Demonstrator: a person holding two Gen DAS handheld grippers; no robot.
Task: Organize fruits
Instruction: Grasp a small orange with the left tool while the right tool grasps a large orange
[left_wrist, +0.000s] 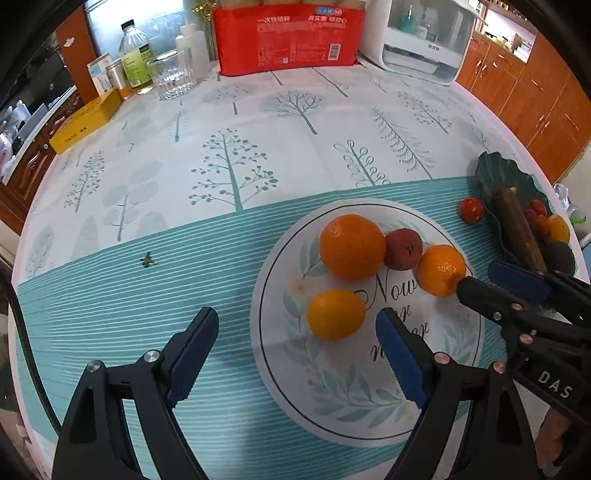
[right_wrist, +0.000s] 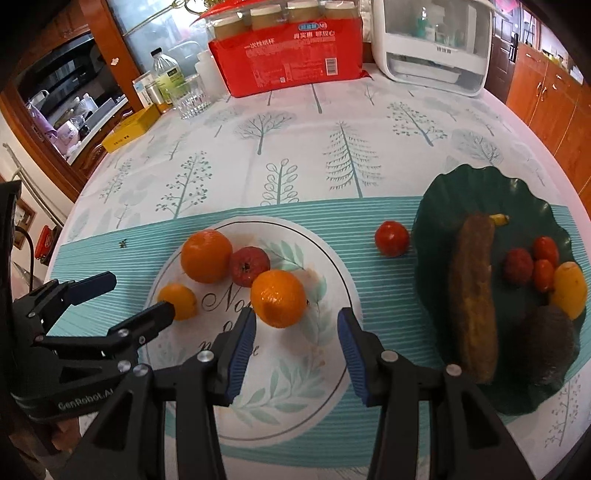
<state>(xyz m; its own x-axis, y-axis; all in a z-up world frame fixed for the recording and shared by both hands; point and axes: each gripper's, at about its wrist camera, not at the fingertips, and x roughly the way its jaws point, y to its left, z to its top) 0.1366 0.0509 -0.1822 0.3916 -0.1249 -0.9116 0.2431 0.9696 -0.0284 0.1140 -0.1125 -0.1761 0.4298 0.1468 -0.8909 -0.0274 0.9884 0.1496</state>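
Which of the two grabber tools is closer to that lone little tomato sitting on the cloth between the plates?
Right. The right gripper is open over the white plate, with the tomato just ahead to its right. The left gripper is open at the plate's far side.

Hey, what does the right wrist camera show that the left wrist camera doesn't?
Only the right wrist view shows the whole green dish, with its red berry and the far rim.

Only the left wrist view shows the tablecloth left of the white plate.

Both show the white plate with two oranges, the small yellow-orange fruit and red fruit, the loose tomato, and both grippers, left and right, jaws open.
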